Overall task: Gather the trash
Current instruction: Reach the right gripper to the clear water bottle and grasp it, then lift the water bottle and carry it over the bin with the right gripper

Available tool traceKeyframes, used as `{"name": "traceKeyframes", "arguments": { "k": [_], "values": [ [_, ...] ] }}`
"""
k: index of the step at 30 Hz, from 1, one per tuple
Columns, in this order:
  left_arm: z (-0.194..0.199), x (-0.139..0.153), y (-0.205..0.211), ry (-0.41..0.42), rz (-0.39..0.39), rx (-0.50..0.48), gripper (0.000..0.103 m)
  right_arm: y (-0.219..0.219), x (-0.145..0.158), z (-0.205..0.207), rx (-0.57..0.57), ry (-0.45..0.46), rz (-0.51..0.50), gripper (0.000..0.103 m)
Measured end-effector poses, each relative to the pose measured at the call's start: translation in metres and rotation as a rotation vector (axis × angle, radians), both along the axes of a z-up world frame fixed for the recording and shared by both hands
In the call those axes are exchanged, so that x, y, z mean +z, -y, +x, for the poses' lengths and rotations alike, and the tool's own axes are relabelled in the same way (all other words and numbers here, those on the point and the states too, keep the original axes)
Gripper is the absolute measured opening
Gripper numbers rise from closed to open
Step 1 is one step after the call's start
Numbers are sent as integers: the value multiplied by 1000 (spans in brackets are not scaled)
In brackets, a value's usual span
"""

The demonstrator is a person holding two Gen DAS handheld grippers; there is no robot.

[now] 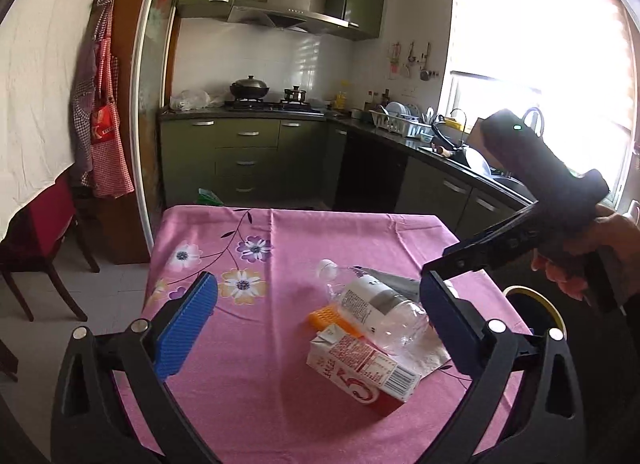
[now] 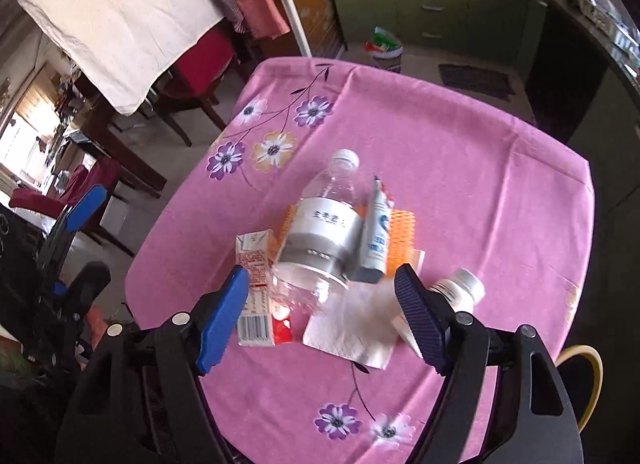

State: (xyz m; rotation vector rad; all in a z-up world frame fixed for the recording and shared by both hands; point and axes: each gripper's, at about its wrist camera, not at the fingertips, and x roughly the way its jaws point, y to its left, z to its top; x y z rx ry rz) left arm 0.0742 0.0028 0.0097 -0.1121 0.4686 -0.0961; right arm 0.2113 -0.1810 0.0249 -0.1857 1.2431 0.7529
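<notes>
On the pink surface [image 2: 460, 152] the trash lies in one heap: bottle [image 2: 320, 232], carton [image 2: 256, 288], tube [image 2: 378, 232], napkin [image 2: 352, 328]. Both my left gripper [image 1: 316, 328] and right gripper [image 2: 320, 316] hang above it, jaws spread and empty, probably to choose a piece for the bin [image 2: 580, 376] beside.

Strong daylight comes through the window [image 1: 548, 44] in the left wrist view, and it is blown out to white, so the blind and the frame almost vanish in glare. The cabinets [image 1: 224, 160] beside it stay dim and greenish. The pink cloth [image 2: 460, 152] on the bench is evenly lit, with only soft shadows under the bottle [image 2: 320, 232]. Both views bend straight lines strongly at the edges, and the corners go black. In the right wrist view the small bottle [image 2: 460, 288] is slightly blurred.
</notes>
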Motion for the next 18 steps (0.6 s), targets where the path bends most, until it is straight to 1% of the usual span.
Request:
{"name": "traceKeyframes", "arguments": {
  "k": [4,7,10,13,18],
  "values": [
    [-3,-3,-10,-4,19,8,96,-35,-25,15,18,-89,-84,74],
    [-4,-7,-17,-13,-3,-1,96,-48,-45,25,5,-141,-164,72],
    [-3,-10,-23,-18,-22,-2,96,-53,-61,33,-20,-153,-242,71],
    [-5,-12,-26,-14,-20,3,96,-55,-76,41,-35,-200,-262,71],
    [-5,-14,-27,-18,-17,3,96,-67,-95,51,-40,-222,-294,71]
  ]
}}
